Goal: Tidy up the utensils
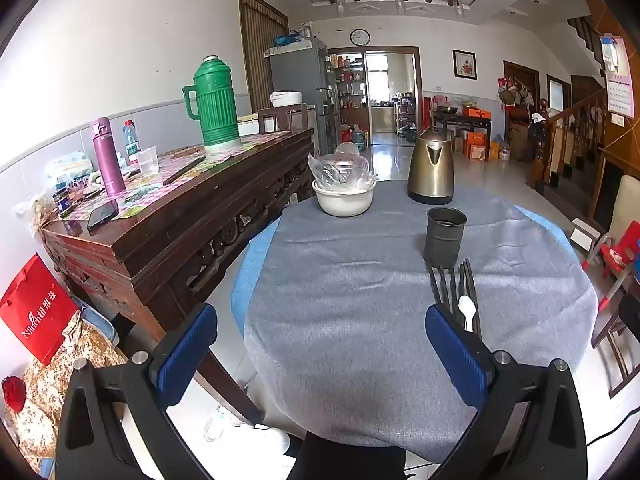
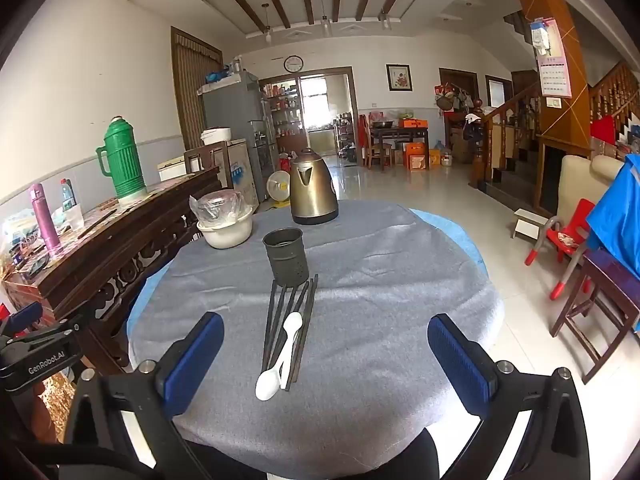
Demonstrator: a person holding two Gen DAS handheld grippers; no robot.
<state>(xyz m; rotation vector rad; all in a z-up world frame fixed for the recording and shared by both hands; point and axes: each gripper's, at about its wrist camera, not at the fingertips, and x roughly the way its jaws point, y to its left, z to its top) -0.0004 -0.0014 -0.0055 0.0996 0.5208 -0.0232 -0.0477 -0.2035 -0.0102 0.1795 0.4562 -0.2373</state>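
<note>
Both your grippers, left gripper [image 1: 320,344] and right gripper [image 2: 325,352], hover spread wide and empty, and only your right view shows the chopsticks [image 2: 290,322] and two white spoons [image 2: 280,354] whole, lying just before the dark upright holder [image 2: 286,256], its contents hidden.

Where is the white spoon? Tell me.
In the right wrist view the white spoon lies on the grey tablecloth, on the dark chopsticks, nearer the camera than the metal holder.

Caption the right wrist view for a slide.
Right gripper open above dark chopsticks and white spoons lying before the metal cup on the grey cloth.
</note>
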